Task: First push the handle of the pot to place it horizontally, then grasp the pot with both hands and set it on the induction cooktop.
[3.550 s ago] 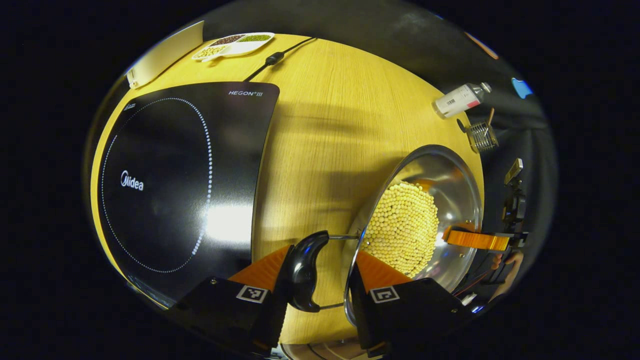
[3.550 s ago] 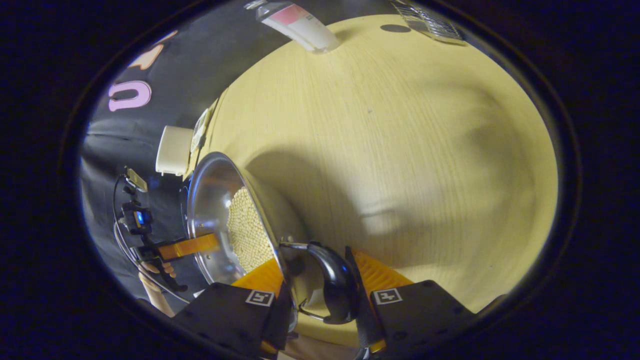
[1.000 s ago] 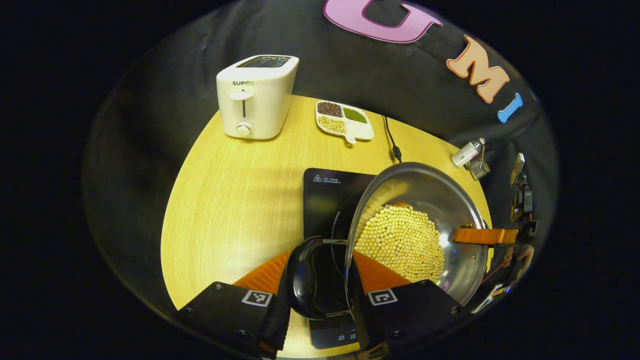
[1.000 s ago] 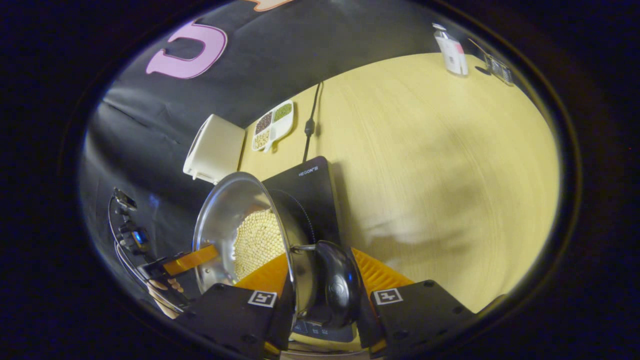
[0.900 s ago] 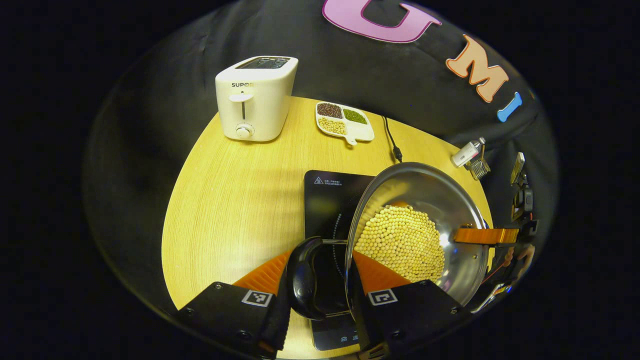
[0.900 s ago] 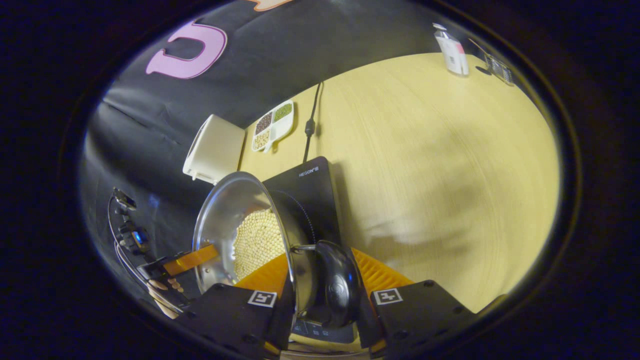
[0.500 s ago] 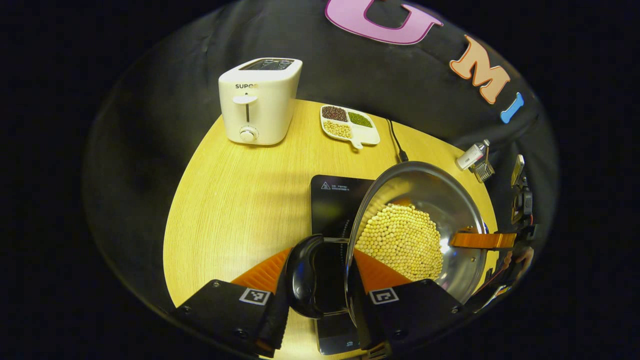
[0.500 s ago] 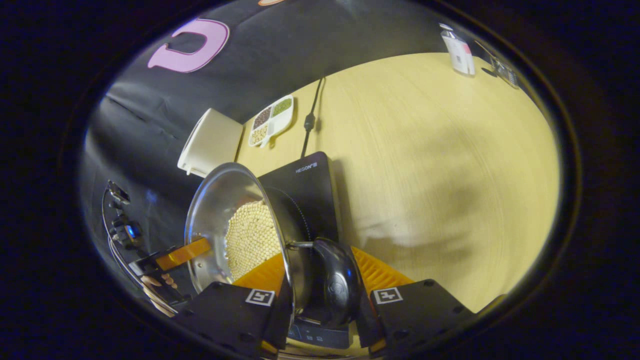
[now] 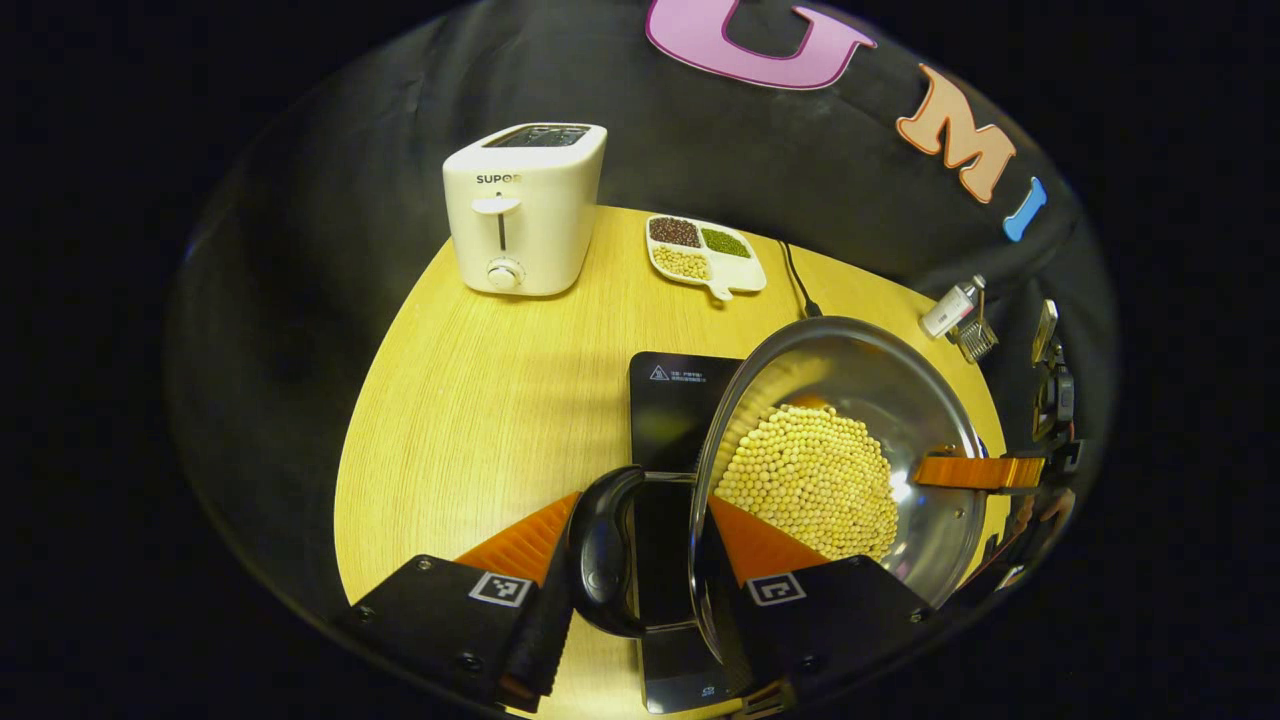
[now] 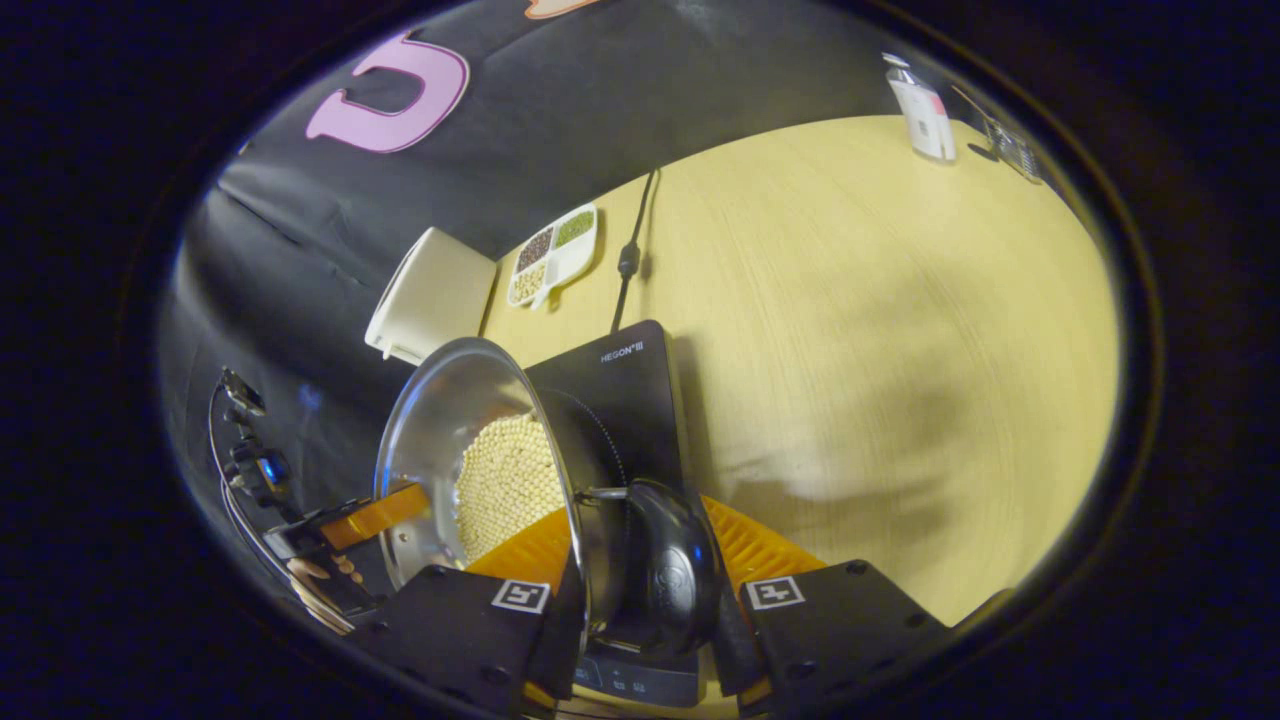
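Both claws, left claw (image 9: 640, 555) and right claw (image 10: 640, 580), clamp the pot (image 9: 850, 400).

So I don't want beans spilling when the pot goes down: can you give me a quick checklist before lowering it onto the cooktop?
1. Left claw clamped on the pot's left handle: ok, a finger on each side.
2. Right claw clamped on the right handle: ok.
3. Pot over the induction cooktop: ok, though centring on the ring cannot be told.
4. Pot level: cannot tell; the beans lie in an even mound.
5. Cooktop surface free of objects: ok where visible; the part under the pot is hidden.
6. Power cord clear of the landing spot: ok, it runs behind the cooktop.
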The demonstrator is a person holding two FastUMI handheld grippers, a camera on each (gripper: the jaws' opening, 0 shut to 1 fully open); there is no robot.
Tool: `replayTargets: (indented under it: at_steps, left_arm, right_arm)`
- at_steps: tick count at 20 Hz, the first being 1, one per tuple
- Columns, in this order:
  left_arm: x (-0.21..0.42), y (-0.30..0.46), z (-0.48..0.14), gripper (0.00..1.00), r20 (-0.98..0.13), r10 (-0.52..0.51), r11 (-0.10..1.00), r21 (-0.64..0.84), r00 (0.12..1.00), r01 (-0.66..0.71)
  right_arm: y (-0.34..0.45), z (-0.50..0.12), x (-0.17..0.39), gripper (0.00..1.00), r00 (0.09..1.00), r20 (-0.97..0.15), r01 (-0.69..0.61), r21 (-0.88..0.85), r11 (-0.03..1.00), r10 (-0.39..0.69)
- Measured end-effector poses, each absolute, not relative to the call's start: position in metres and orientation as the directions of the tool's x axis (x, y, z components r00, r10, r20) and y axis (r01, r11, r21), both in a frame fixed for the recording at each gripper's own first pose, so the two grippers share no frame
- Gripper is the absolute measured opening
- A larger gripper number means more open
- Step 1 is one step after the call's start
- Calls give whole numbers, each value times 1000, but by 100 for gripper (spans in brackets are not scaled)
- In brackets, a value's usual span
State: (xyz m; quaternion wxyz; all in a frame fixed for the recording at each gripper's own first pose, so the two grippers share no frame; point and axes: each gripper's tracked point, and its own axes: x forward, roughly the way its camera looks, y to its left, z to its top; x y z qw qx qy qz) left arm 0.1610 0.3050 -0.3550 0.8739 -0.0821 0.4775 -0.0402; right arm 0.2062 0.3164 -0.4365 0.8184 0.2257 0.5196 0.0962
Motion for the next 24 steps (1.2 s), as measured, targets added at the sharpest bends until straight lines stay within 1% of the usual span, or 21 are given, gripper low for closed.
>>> replayTargets:
  at_steps: [3, 4, 5, 6, 7, 8, 9, 10, 12, 13, 14, 15, 16, 17, 18, 19, 20, 21, 22, 24]
  left_arm:
    - [160, 304, -359, 67, -827, -144, 978, -204, 544, -51]
    - [161, 303, -359, 67, -820, -146, 977, -209, 553, -53]
    - [161, 303, -358, 67, -815, -143, 976, -210, 562, -55]
    - [160, 307, -354, 68, -802, -119, 979, -194, 585, -68]
    - [166, 314, -351, 83, -778, -88, 982, -174, 622, -79]
    - [166, 320, -333, 92, -752, -55, 982, -158, 657, -100]
    - [165, 317, -336, 100, -742, -37, 982, -153, 670, -115]
    - [165, 318, -324, 99, -708, -10, 982, -141, 706, -128]
    - [163, 321, -298, 98, -653, 36, 984, -109, 757, -141]
    - [163, 321, -285, 98, -623, 58, 986, -88, 780, -143]
    - [162, 322, -270, 98, -589, 87, 987, -62, 803, -152]
    - [162, 322, -256, 98, -553, 113, 986, -38, 826, -160]
    - [160, 318, -242, 98, -524, 126, 987, -18, 842, -159]
    - [157, 311, -230, 96, -503, 132, 988, -3, 854, -154]
    - [154, 304, -218, 97, -484, 132, 989, 11, 865, -145]
    - [151, 297, -206, 97, -465, 132, 990, 24, 876, -136]
    - [148, 288, -193, 97, -446, 131, 991, 40, 885, -127]
    - [144, 279, -181, 97, -430, 133, 991, 59, 893, -119]
    - [140, 268, -166, 97, -406, 129, 991, 77, 905, -107]
    - [130, 239, -136, 96, -357, 109, 993, 86, 928, -83]
  right_arm:
    - [315, -436, 207, 51, 452, -806, 74, 461, 884, 382]
    - [314, -435, 208, 53, 459, -803, 71, 459, 886, 379]
    - [312, -435, 209, 53, 467, -803, 66, 450, 891, 371]
    - [308, -433, 212, 52, 490, -794, 58, 440, 896, 359]
    - [305, -423, 218, 64, 530, -773, 50, 439, 897, 349]
    - [298, -402, 223, 76, 591, -741, 46, 424, 905, 318]
    - [290, -384, 230, 87, 652, -702, 29, 403, 915, 288]
    - [283, -372, 233, 99, 698, -668, 10, 369, 929, 258]
    - [269, -337, 232, 99, 765, -612, -13, 296, 955, 200]
    - [265, -320, 229, 92, 787, -589, -19, 277, 961, 185]
    - [264, -304, 225, 92, 808, -564, -19, 269, 963, 173]
    - [262, -292, 223, 99, 821, -546, -20, 263, 965, 166]
    - [258, -280, 215, 99, 831, -534, -20, 251, 968, 155]
    - [253, -268, 211, 99, 844, -517, -22, 235, 972, 144]
    - [249, -256, 207, 92, 859, -496, -22, 219, 975, 131]
    - [243, -243, 204, 92, 871, -476, -20, 203, 979, 117]
    - [239, -230, 198, 99, 883, -456, -27, 189, 982, 112]
    - [233, -216, 192, 99, 894, -435, -34, 174, 984, 108]
    - [228, -202, 189, 92, 905, -410, -43, 164, 985, 108]
    - [221, -173, 181, 92, 924, -359, -72, 168, 983, 129]
